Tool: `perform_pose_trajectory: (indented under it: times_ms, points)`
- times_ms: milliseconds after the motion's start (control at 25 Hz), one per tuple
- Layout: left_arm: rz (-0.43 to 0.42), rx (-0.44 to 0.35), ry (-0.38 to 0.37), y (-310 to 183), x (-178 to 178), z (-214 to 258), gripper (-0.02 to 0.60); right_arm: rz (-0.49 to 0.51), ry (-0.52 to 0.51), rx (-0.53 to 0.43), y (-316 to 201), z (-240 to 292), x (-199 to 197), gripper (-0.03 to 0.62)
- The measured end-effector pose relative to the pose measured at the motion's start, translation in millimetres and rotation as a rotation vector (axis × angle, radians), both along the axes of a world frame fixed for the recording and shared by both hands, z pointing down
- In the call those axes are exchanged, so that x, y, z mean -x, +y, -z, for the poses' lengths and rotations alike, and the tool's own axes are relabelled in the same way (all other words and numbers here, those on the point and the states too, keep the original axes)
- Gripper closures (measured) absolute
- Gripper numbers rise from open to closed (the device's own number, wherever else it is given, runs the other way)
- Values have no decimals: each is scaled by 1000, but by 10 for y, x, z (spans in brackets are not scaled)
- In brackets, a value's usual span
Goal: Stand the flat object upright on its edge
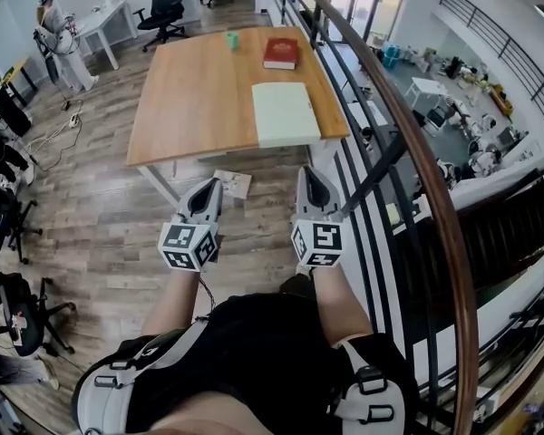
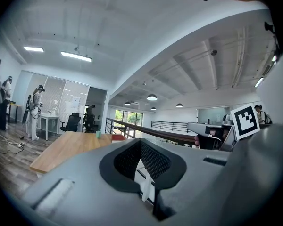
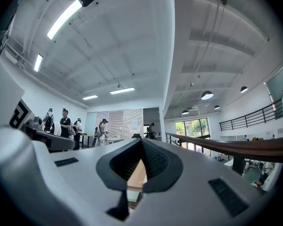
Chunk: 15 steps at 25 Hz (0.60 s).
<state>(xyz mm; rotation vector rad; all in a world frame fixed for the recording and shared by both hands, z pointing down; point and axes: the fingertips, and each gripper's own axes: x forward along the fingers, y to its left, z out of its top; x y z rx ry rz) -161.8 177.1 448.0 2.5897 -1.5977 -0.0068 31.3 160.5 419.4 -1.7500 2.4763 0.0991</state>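
Both grippers are level in mid-frame of the head view, over the floor and below the table's near edge, touching nothing.

Left gripper — in its own view the jaw tips meet, only the hollow behind them gaping; nothing is held. Right gripper — same reading in its view: tips together, empty.

Two flat things lie on the table in the upper centre. The pale green pad sits at the near right corner, and the red book lies just beyond it; both are flat. A small green cup stands left of the book.
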Motion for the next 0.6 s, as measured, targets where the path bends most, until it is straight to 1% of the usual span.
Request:
perform_pose_trajectory:
  times_ms: [280, 600]
  points:
    - [12, -9, -3, -316, -79, -40, 577, -1, -7, -14, -372, -27, -117, 589]
    - [32, -25, -12, -1061, -216, -86, 577, 8, 46, -48, -1135, -15, -222, 589]
